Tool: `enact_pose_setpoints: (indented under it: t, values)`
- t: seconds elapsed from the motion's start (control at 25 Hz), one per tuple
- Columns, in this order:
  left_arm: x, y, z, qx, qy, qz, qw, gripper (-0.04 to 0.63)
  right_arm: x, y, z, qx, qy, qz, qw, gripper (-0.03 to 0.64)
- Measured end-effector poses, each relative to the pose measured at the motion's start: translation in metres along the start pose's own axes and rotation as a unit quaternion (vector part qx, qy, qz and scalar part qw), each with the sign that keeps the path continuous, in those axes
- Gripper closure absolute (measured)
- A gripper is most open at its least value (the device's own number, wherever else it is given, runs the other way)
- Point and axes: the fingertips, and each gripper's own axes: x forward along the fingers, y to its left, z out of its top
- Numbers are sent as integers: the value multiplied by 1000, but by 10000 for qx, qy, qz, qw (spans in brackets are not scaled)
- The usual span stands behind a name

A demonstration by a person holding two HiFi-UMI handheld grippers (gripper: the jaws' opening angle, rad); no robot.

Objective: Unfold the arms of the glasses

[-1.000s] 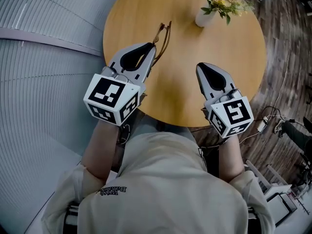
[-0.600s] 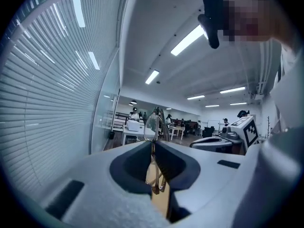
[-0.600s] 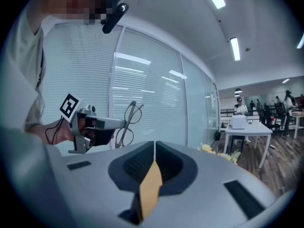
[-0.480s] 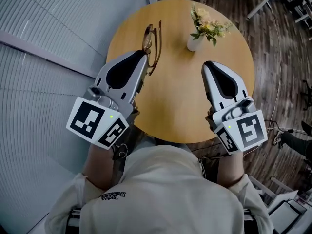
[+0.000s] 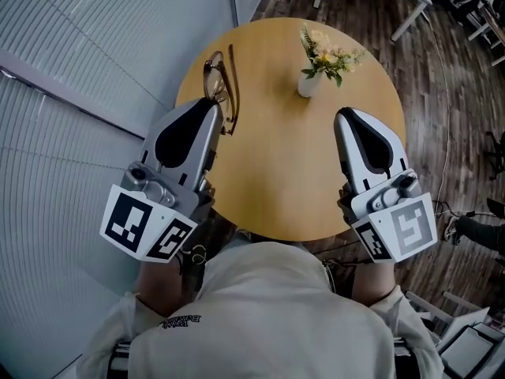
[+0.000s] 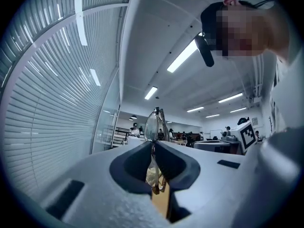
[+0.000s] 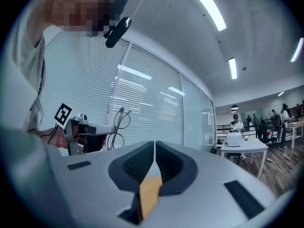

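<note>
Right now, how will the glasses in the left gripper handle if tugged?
The glasses look thin-framed, so probably light and easily bent. The left gripper pinches them at one narrow spot, so they may pivot. The lens surface looks smooth, perhaps slippery between the jaws.

Round table [image 5: 284,164] of light yellow wood, set on a dark plank floor [image 5: 442,93]. Toward the far edge, a little right of middle: a small white vase [image 5: 308,84], upright, with yellow flowers and green leaves. At the left edge, close to the rim: folded glasses [image 5: 217,87] with a thin brown frame, running lengthwise along that edge. Cannot tell whether resting on the wood or raised just off it.
</note>
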Motion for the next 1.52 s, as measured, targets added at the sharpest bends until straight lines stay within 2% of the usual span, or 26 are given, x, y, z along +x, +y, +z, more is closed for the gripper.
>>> enact_pose_setpoints:
  t: [0.24,0.52,0.76,1.16,1.52]
  values:
    - [-11,-3,-16,-316,146,40,9994,553,-10,5,-5,73,69,-32,9999,583]
    - [-20,-2,-40,-351,437,135,9983,554,-20,13,-27,124,256,22,9996,583]
    - [-14,-4,-54,-272,582,100,9979,552,-20,9,-44,182,408,57,9990,583]
    - [-11,-17,-72,-54,910,-38,9958,554,-18,8,-42,556,335,263,9975,581]
    - [-6,-41,-92,-16,1248,-410,9913,554,-7,20,-30,918,225,636,9935,580]
